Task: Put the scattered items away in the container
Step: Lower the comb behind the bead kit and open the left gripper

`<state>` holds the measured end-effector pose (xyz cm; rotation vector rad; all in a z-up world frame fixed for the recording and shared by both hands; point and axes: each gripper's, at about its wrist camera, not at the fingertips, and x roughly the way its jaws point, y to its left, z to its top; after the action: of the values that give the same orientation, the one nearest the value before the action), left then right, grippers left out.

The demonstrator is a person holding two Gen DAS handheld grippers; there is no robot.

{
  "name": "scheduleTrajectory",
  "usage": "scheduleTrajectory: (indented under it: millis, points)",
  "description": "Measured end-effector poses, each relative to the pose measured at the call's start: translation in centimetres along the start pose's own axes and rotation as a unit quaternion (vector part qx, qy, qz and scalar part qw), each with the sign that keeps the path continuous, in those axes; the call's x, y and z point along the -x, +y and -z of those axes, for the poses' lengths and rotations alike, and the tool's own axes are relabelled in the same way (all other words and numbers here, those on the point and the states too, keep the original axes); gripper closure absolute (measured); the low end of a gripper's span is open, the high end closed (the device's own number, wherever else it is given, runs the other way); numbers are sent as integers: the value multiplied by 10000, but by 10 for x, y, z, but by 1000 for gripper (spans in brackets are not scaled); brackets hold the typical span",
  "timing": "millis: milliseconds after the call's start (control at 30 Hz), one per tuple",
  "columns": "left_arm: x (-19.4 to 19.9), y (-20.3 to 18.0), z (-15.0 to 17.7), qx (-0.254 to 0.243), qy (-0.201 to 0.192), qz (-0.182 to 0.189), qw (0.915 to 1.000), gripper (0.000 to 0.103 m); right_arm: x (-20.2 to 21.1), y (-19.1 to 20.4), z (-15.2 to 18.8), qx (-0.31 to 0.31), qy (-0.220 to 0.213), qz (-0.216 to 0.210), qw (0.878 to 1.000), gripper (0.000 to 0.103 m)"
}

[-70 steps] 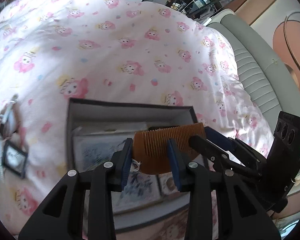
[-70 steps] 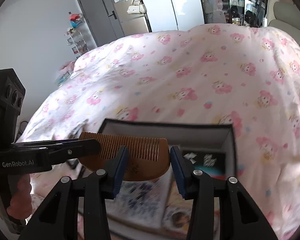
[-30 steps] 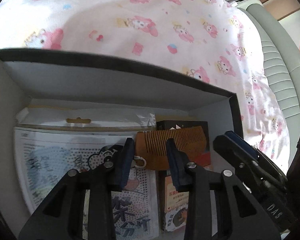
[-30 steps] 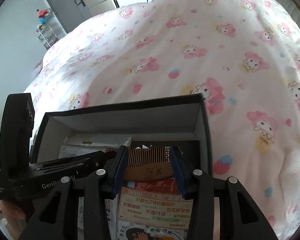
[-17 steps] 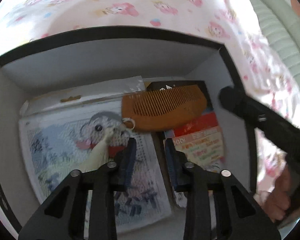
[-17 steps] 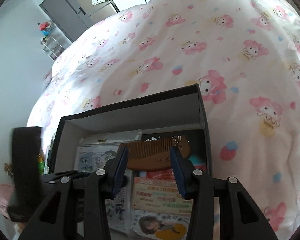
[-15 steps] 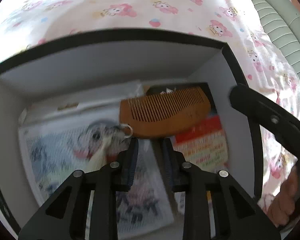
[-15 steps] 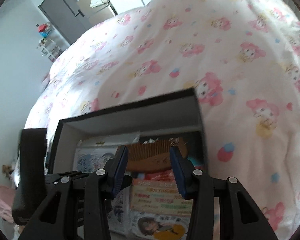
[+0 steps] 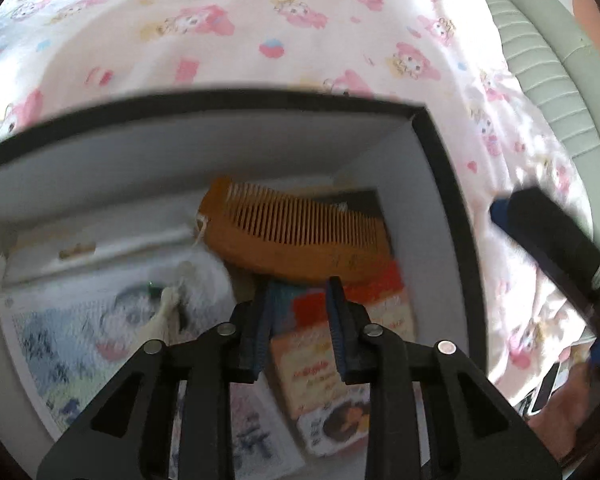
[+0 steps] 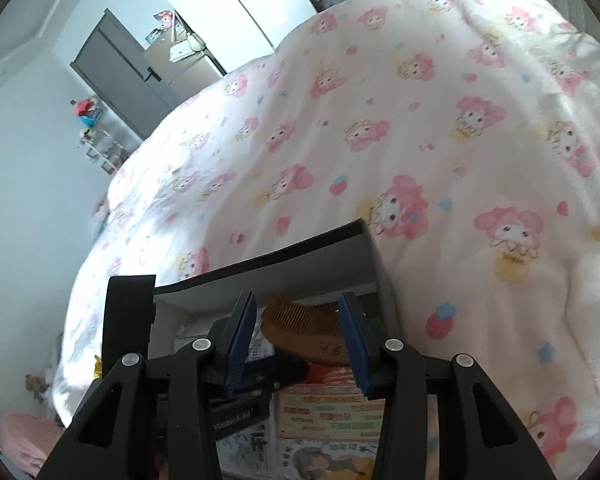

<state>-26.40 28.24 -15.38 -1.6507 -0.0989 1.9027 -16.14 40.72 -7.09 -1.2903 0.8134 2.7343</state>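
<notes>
While the comb lies in the box at its far right corner and both my grippers, left and right, hang empty with jaws parted, I could snag its teeth withdrawing.

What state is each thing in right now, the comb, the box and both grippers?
comb: released, lying inside the box on the packets
box: open, no lid on it
left gripper: open, empty, above the packets
right gripper: open, empty, above the box
</notes>
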Motion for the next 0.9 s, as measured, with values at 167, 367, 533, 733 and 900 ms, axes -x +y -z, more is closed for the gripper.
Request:
scheduleTrajectory:
  millis: [167, 367, 533, 733, 900]
  points:
    - [-6, -8, -6, -15, 142, -39, 9999, 78, 11, -7, 0, -176, -292, 231, 9992, 64]
    - [-18, -30, -5, -86, 301, 232, 9992, 78, 20, -19, -4, -313, -481, 405, 9975, 64]
    - [-28, -32, -23, 93, 203, 369, 9991, 79, 12, -12, 1, -171, -342, 415, 9984, 64]
    - [-13, -31, -22, 129, 34, 645, 9978, 79, 15, -18, 0, -214, -412, 486, 9977, 64]
    - [34, -36, 15, -24, -639, 410, 9971, 77, 16, -24, -3, -372, -396, 378, 9978, 64]
